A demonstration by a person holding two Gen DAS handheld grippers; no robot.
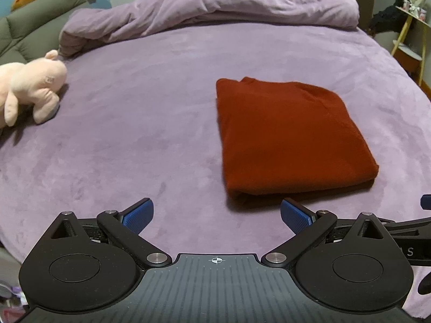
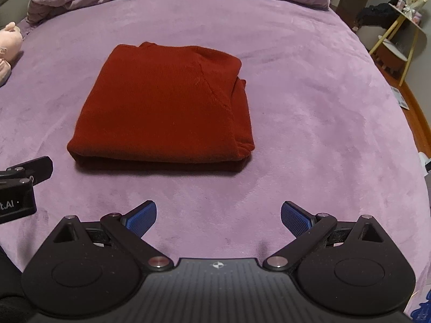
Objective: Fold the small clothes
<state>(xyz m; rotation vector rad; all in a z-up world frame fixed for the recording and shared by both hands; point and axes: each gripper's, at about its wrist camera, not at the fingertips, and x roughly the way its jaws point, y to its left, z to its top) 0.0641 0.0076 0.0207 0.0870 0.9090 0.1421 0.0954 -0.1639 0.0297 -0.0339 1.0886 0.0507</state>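
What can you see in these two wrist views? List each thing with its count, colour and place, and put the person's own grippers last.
folded garment: one, dark red, lying flat mid-bed
bedsheet: one, lilac, covering the bed
duvet: one, lilac, bunched along the far edge
plush toy: one, pale pink, at the bed's left side
headboard: one, grey-green, far left
shelf stand: one, yellow-legged, right of the bed
left gripper: one, black with blue pads, open, empty
right gripper: one, black with blue pads, open, empty

Rust-red knit garment [image 2: 161, 107], folded into a neat thick rectangle, lying flat on the purple bedspread [image 2: 309, 107]
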